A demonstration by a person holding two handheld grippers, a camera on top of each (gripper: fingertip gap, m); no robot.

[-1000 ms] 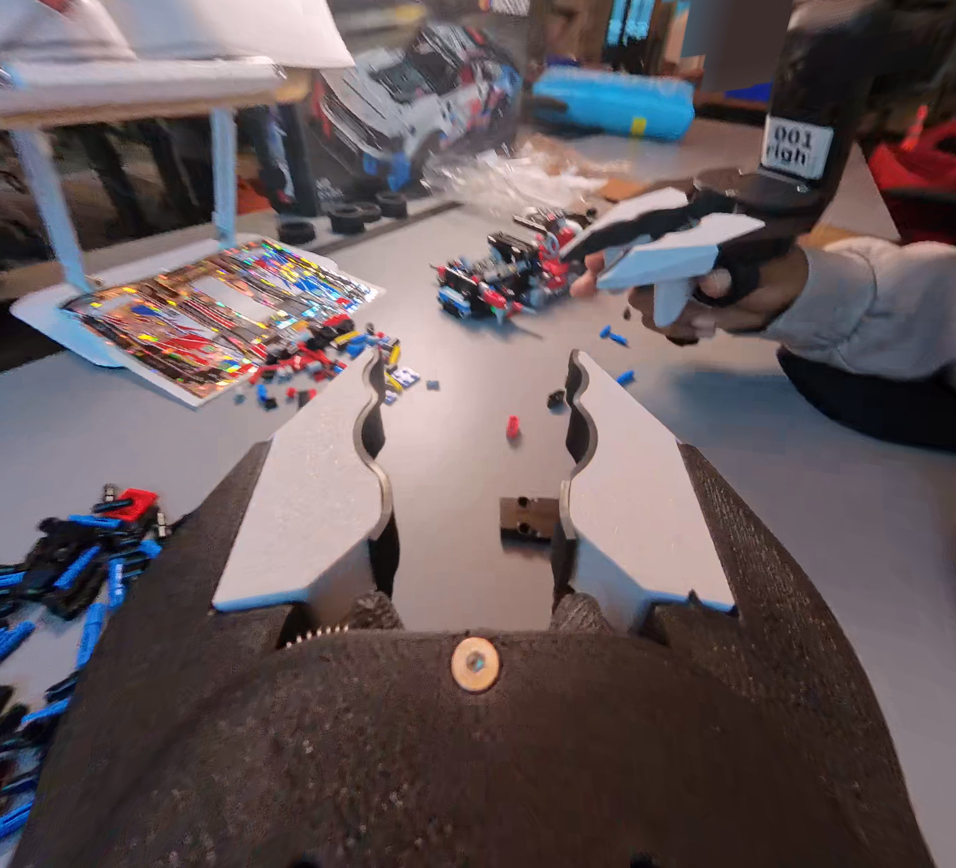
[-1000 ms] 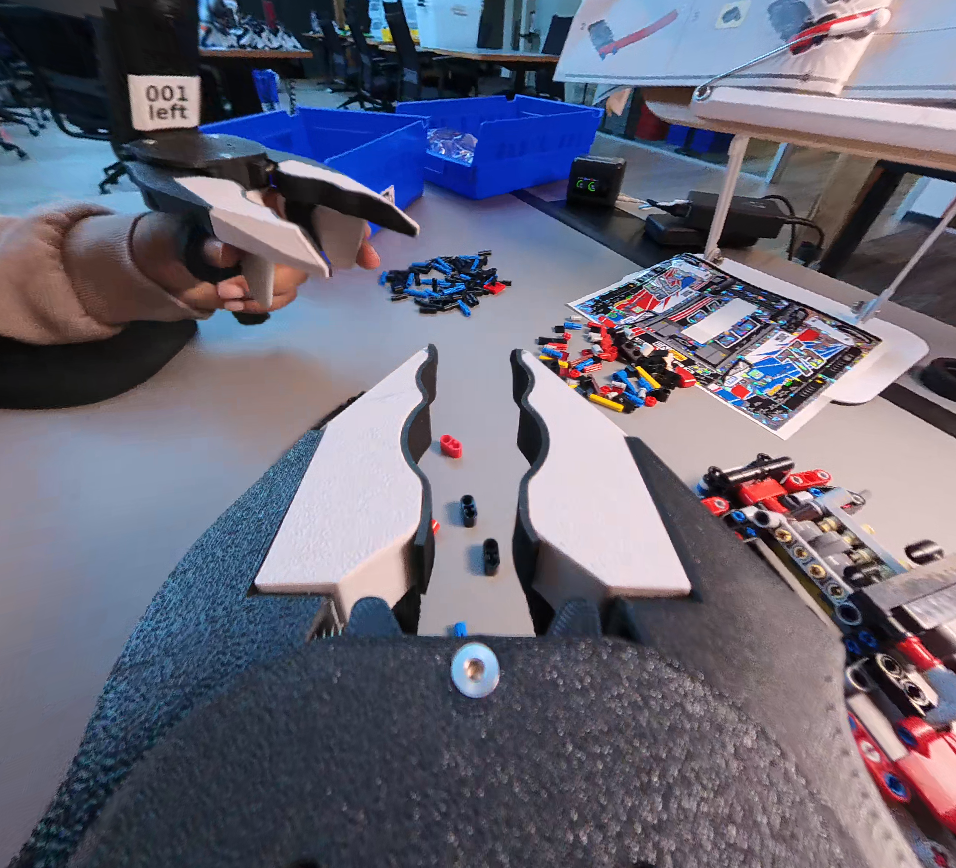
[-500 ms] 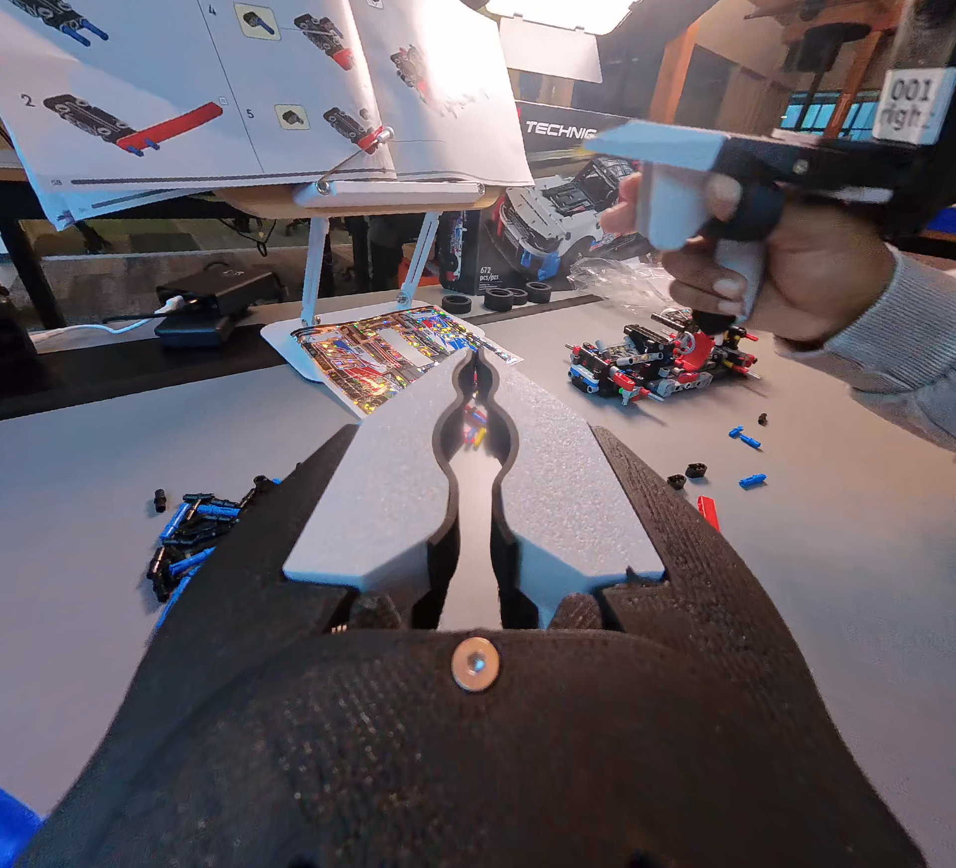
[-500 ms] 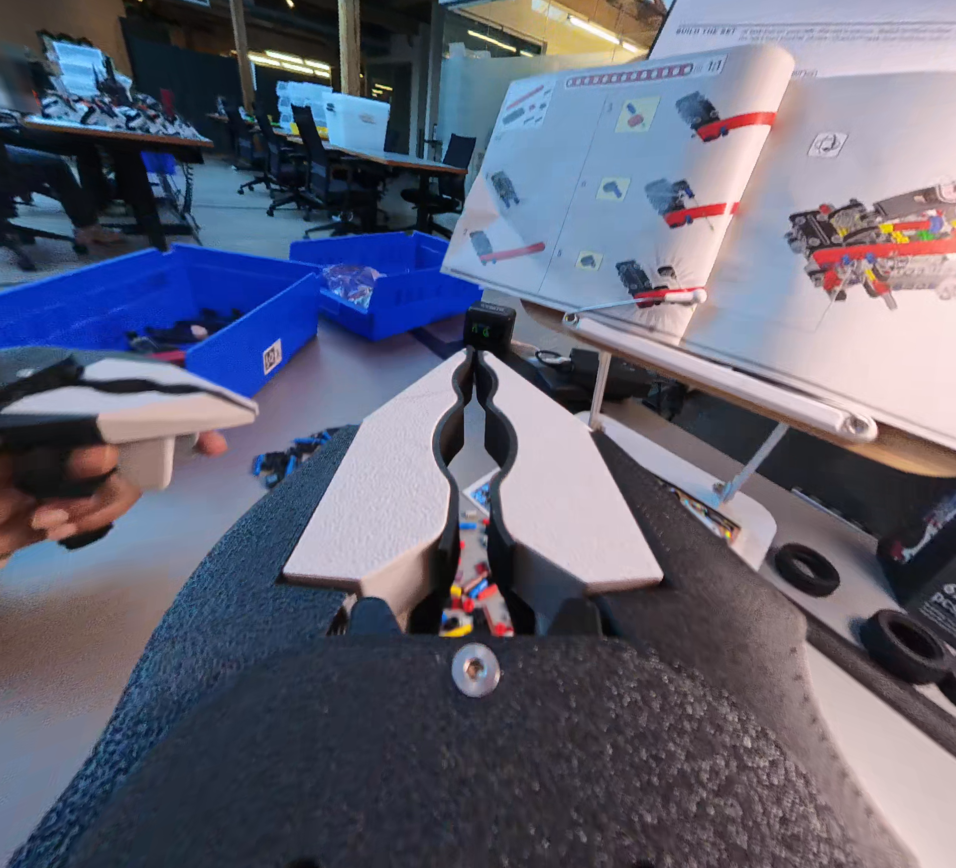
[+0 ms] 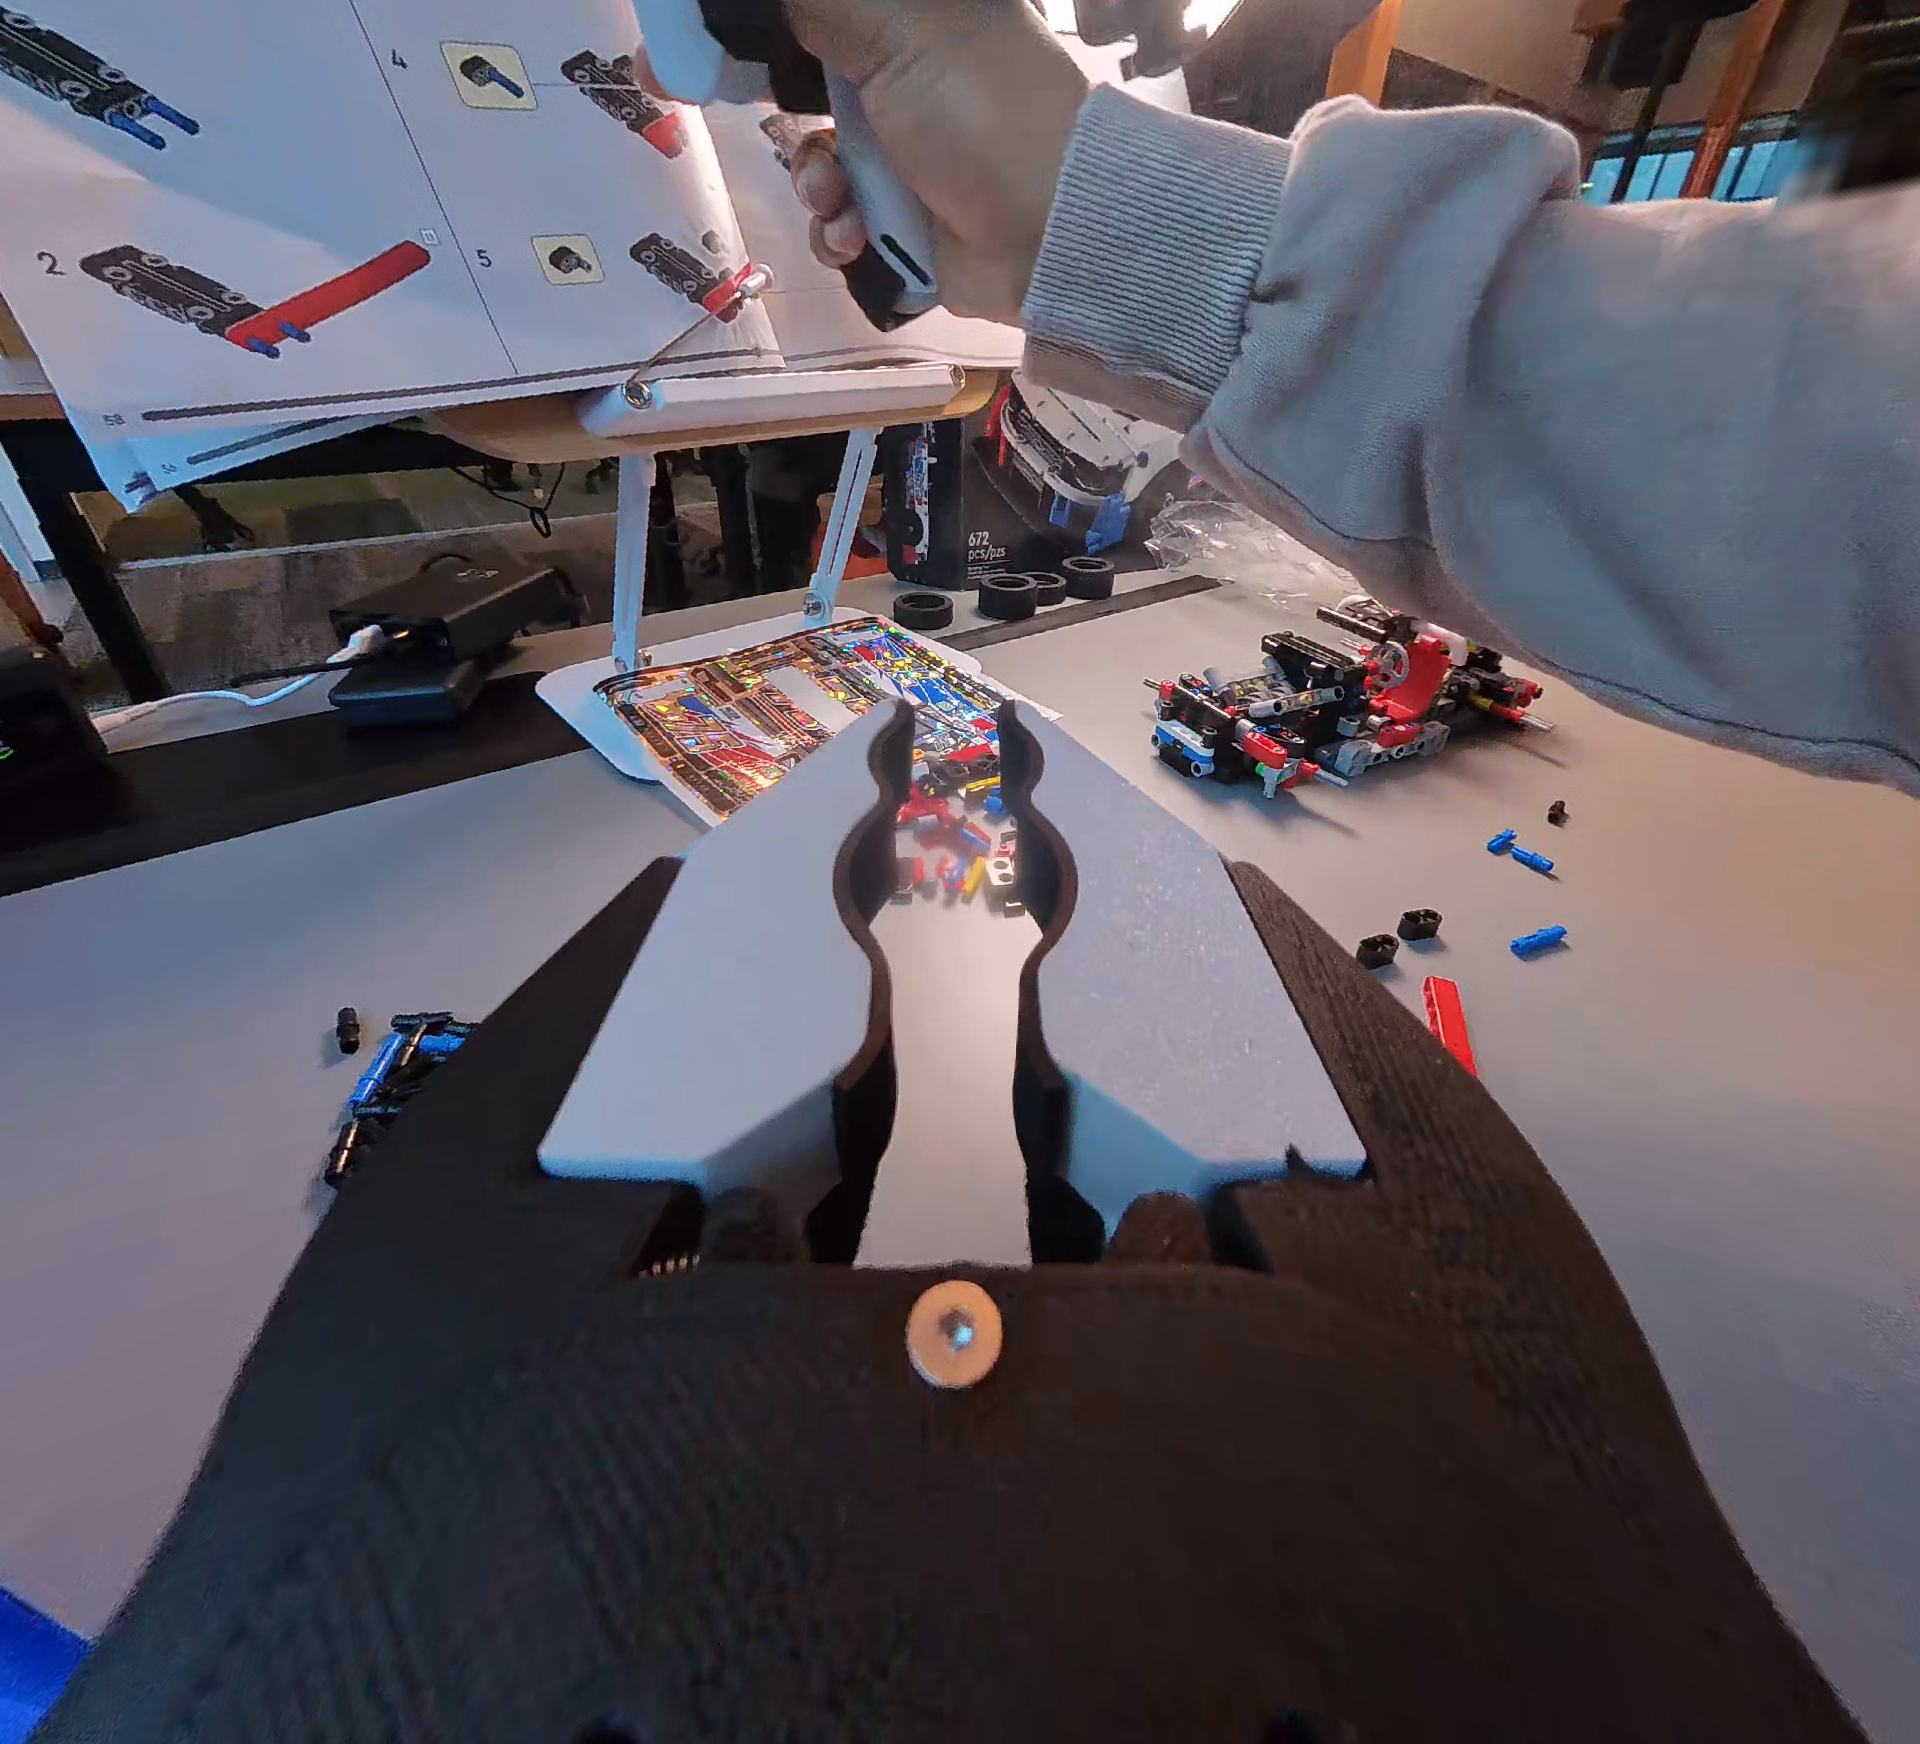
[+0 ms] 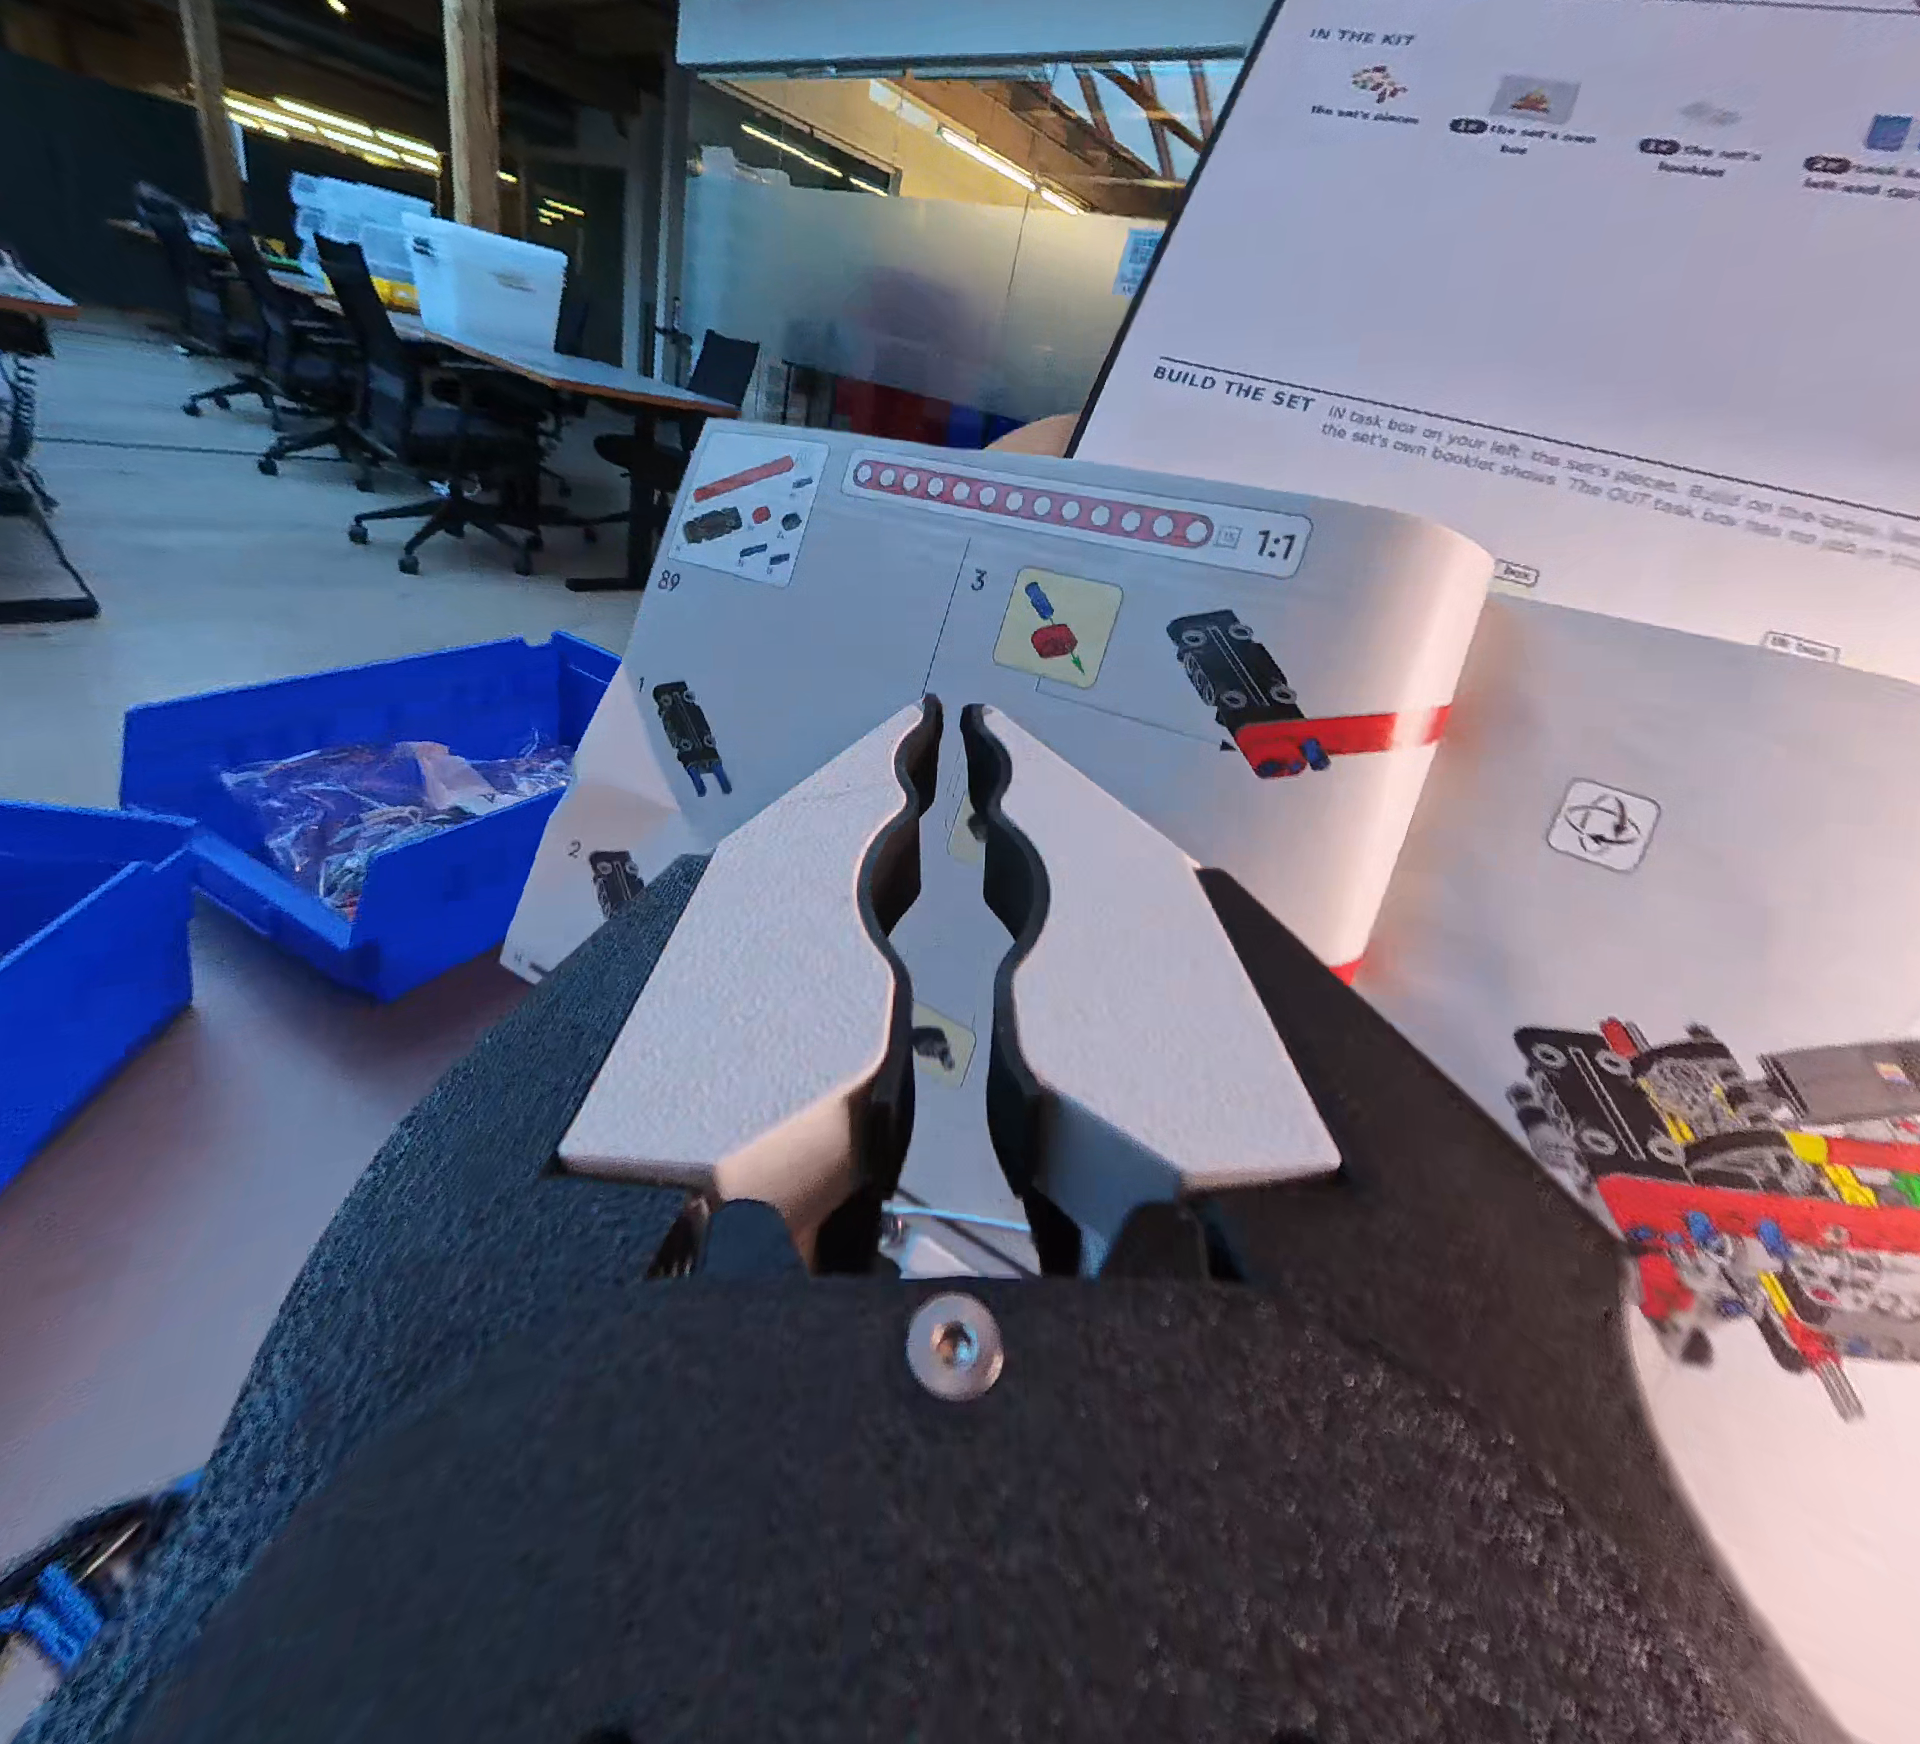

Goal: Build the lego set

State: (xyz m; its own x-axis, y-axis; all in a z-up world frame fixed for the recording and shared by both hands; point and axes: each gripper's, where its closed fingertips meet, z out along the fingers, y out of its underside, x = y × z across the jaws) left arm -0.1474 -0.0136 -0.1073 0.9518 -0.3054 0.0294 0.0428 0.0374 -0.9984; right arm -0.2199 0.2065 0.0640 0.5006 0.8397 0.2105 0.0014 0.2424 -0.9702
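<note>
The right claw (image 6: 951,738) is raised to the instruction booklet (image 6: 1091,655) on its stand, its tips nearly touching with only a thin slit between them, and nothing is visibly pinched. Judging by this, the step in hand is turning or steadying the curled page, which bulges toward the camera. To do it well, the tips should catch the free page edge alone — 1 sheet, not the stack — and fold it flat under the stand's wire clip without dragging the stand itself.

The left claw (image 5: 951,728) hovers low over the grey table (image 5: 312,915), jaws set narrow and empty, pointing at the loose coloured pieces (image 5: 956,853) beside the foil sticker sheet (image 5: 769,718). The half-built chassis (image 5: 1340,718) sits well to the right, apart from both claws, with a red beam (image 5: 1447,1019) and a few blue pins (image 5: 1536,939) near it. Those look like the parts the open page calls for, so they are worth gathering next.
</note>
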